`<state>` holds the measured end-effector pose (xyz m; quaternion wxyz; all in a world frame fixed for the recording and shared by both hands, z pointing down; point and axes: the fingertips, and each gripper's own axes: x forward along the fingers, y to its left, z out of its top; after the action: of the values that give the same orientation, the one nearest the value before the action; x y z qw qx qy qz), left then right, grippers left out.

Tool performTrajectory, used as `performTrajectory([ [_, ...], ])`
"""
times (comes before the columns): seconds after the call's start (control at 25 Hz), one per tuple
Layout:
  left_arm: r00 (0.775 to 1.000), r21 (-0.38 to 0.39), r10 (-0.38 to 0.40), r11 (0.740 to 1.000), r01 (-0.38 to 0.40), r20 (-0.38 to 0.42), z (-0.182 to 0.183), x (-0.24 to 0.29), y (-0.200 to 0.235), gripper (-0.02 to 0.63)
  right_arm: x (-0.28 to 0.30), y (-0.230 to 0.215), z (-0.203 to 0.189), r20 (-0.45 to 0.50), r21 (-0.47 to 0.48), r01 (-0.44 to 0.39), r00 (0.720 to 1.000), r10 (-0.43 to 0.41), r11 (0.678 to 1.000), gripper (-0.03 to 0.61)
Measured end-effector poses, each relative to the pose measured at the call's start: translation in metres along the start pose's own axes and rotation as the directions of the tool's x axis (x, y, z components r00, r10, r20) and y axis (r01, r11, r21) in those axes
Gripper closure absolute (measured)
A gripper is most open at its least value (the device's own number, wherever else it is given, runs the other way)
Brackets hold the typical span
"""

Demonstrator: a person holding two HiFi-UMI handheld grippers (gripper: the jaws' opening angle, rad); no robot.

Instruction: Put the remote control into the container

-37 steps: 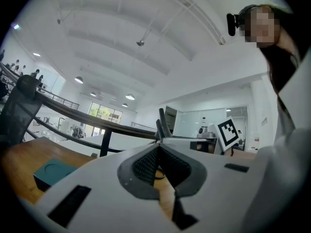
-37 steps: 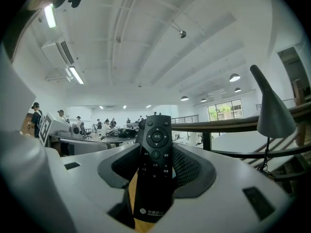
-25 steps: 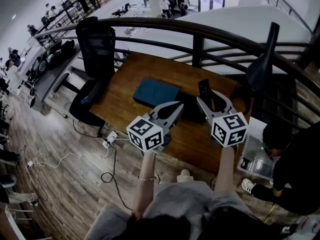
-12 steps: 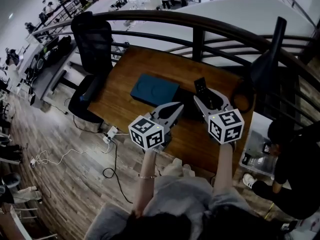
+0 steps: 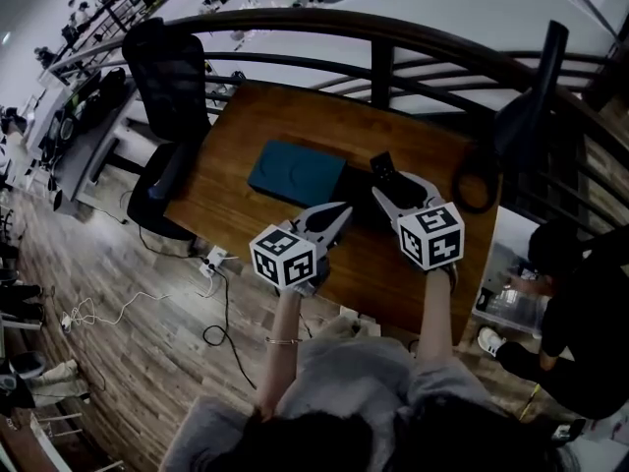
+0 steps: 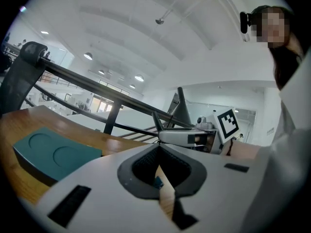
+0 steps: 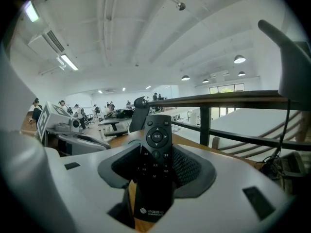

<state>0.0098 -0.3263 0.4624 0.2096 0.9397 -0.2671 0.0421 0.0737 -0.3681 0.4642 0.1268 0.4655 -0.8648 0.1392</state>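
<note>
A black remote control (image 7: 155,164) stands upright between the jaws of my right gripper (image 7: 155,152), which is shut on its lower half with the buttons facing the camera. In the head view the right gripper (image 5: 393,183) holds the remote (image 5: 382,168) above the wooden table (image 5: 285,116). A teal box (image 5: 296,171) with two round dents lies on the table, and a dark container (image 5: 358,203) sits beside it, its inside hard to make out. My left gripper (image 5: 342,209) hovers near the front edge, shut and empty (image 6: 158,152). The teal box (image 6: 48,153) lies to its left.
A black railing (image 5: 393,52) runs behind the table, with a black office chair (image 5: 177,77) at the left end. A dark cable coil (image 5: 476,188) lies at the table's right end. A person in black (image 5: 580,303) crouches at the right. Cables and a power strip (image 5: 211,264) lie on the floor.
Both grippers have drifted a little left and farther out over the table. The remote stays in the right gripper's hold and the left gripper stays shut.
</note>
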Motion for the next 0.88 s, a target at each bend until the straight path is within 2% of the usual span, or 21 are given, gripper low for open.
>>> performTrajectory([
  [0.44,0.997,-0.058,-0.001,0.998,-0.003,-0.076,-0.03,0.012,0.02,0.611,0.04,-0.007,-0.034,-0.124,-0.02,-0.06,0.991,0.057,0.998,0.364],
  [0.68,0.993,-0.09,-0.01,0.996,-0.001,-0.119,-0.047,0.016,0.024,0.611,0.057,-0.002,-0.054,-0.197,-0.036,-0.112,0.975,0.103,0.993,0.364],
  [0.88,0.989,-0.119,-0.012,0.993,-0.005,-0.146,-0.058,0.022,0.027,0.611,0.07,-0.006,-0.064,-0.269,-0.086,-0.168,0.953,0.14,0.982,0.364],
])
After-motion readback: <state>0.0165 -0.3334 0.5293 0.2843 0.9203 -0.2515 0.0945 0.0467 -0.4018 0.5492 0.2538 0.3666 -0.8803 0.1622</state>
